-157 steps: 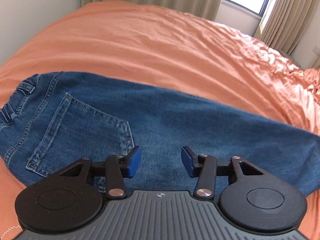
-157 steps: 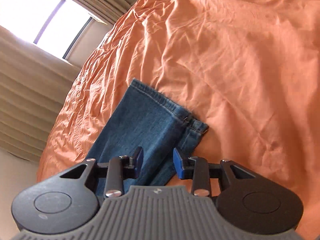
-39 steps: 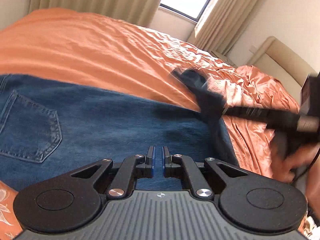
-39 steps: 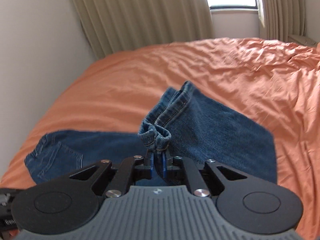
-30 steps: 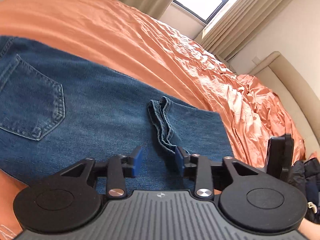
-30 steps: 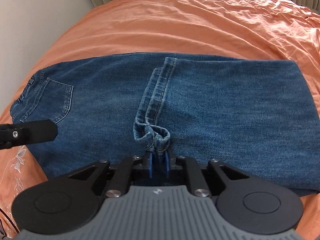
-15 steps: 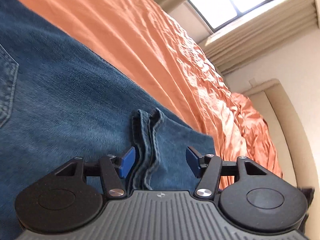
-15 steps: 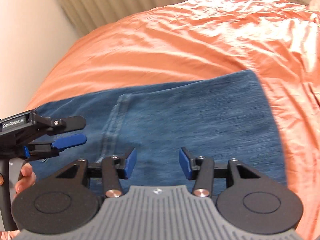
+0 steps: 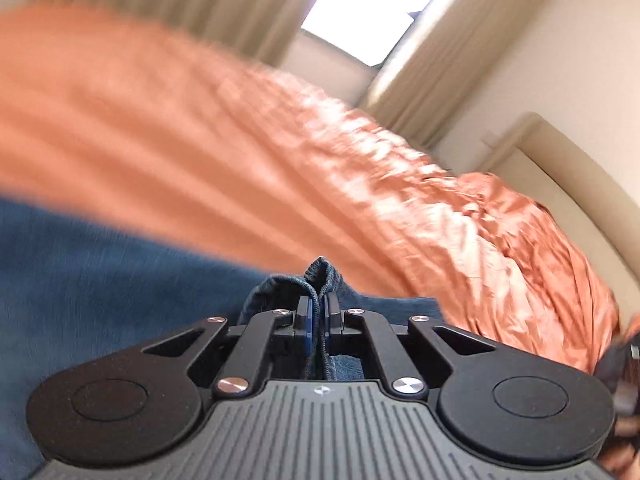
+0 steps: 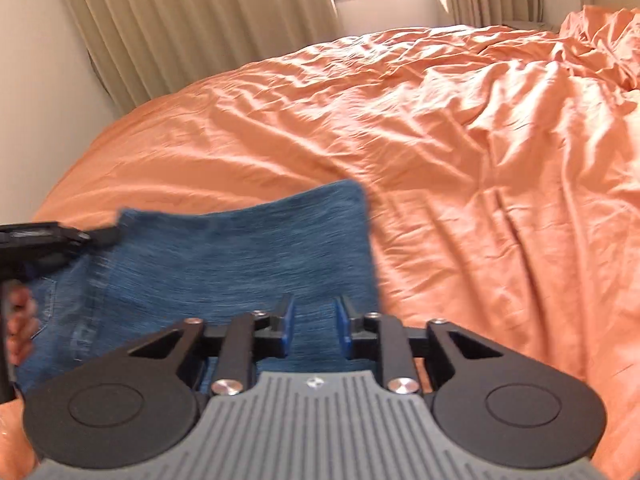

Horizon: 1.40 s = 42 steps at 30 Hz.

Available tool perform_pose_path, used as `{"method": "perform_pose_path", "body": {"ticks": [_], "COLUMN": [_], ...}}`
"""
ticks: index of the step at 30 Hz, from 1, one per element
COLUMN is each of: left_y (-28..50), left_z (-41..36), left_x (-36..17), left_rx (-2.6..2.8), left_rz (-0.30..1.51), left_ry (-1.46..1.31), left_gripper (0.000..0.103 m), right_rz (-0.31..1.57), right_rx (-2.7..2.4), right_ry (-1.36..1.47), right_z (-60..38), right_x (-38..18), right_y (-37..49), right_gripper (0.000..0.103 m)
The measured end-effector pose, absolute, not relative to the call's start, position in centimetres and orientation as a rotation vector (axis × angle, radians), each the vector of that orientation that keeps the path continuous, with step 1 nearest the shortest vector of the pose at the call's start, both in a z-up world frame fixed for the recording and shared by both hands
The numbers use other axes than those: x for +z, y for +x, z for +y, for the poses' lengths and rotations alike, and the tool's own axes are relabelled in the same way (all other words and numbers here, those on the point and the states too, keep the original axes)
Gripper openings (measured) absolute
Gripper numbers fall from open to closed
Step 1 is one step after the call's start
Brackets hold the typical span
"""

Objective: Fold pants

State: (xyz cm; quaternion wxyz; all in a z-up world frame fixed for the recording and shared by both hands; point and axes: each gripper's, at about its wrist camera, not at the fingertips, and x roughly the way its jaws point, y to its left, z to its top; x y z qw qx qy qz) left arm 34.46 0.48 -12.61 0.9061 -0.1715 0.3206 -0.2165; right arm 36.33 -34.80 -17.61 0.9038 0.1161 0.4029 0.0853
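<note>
Pants of blue denim lie folded on rumpled orange bedding; left gripper pinches their stitched hem, right gripper hovers, jaws narrowly parted.

Daylight floods both views from a window at the far wall, blown out to pure white with no detail. The left wrist view is heavily motion-blurred: the bedspread smears into streaks and the jeans lose their weave, while the left gripper stays sharp. The right wrist view is clearer, with slight blur on the denim and at the left edge. Sun glints on the bedspread's wrinkles at right, casting soft shadows. Fisheye bending curves walls and curtains; corners vignette dark.
</note>
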Motion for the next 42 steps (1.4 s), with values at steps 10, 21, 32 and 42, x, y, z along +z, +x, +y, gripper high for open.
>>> {"method": "perform_pose_path", "body": {"ticks": [10, 21, 32, 42], "left_y": [37.0, 38.2, 34.9, 28.3], "left_z": [1.0, 2.0, 2.3, 0.1], "left_x": [-15.4, -19.1, -15.4, -15.4], "left_rx": [-0.317, -0.282, -0.25, -0.25], "left_rz": [0.798, 0.87, 0.882, 0.916], "left_ry": [-0.246, -0.302, -0.299, -0.22], "left_gripper": [0.005, 0.006, 0.02, 0.021], "right_rz": [0.794, 0.883, 0.877, 0.865], "right_rx": [0.166, 0.16, 0.256, 0.315], "right_ry": [0.192, 0.131, 0.087, 0.009], "right_z": [-35.0, -32.9, -33.2, -32.4], "right_x": [-18.6, -23.7, -20.1, -19.6], "right_y": [42.5, 49.3, 43.5, 32.9], "right_gripper": [0.0, 0.0, 0.002, 0.003]}}
